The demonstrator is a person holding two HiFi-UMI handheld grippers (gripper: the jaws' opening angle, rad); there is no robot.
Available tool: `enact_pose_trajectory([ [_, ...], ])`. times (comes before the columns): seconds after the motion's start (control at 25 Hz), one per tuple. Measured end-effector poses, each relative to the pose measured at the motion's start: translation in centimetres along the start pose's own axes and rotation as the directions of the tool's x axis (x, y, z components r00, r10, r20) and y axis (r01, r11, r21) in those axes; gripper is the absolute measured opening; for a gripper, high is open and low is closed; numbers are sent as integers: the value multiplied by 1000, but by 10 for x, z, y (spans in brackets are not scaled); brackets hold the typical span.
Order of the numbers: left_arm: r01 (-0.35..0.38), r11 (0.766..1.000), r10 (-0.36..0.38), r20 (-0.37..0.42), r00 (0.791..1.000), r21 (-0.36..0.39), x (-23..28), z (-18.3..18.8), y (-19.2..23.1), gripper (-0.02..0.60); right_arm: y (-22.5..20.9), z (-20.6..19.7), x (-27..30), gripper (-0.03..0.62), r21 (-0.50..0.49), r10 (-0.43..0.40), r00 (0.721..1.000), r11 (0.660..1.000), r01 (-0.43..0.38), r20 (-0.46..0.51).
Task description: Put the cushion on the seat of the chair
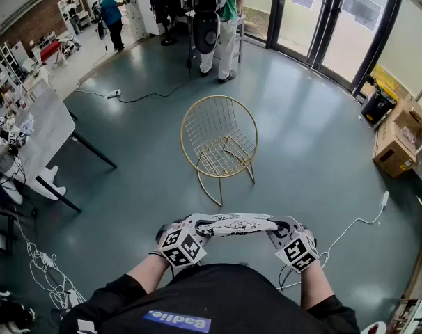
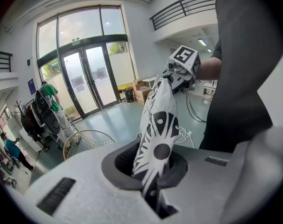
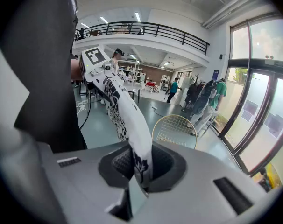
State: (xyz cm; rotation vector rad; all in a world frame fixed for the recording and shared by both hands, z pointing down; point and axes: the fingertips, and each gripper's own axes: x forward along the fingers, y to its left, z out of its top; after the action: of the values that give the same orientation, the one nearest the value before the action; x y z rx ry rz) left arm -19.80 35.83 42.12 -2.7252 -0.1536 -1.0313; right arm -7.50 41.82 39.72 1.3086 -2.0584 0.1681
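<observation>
Left gripper [image 1: 197,229] and right gripper [image 1: 275,229] each clench an edge of the cushion [image 1: 235,224]; open floor [image 1: 141,179] separates it from the chair [image 1: 220,139].

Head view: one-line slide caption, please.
Left gripper and right gripper clamp opposite ends of the black-and-white patterned cushion, held level short of the empty gold wire chair.

I counted one cushion [image 1: 235,224], one chair [image 1: 212,127], and two grippers: my left gripper [image 1: 194,224] and my right gripper [image 1: 276,224].
</observation>
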Motion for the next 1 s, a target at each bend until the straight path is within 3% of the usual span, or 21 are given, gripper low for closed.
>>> enact_pose_trajectory([
  [0.6, -13, 1000, 13, -23, 1000, 1, 11, 3, 6, 23, -12, -8, 4, 43, -6, 18, 1000, 1000, -18, 2],
  [1.0, -67, 997, 65, -65, 996, -33, 30, 22, -1, 23, -31, -27, -6, 43, -52, 69, 997, 996, -68, 30],
])
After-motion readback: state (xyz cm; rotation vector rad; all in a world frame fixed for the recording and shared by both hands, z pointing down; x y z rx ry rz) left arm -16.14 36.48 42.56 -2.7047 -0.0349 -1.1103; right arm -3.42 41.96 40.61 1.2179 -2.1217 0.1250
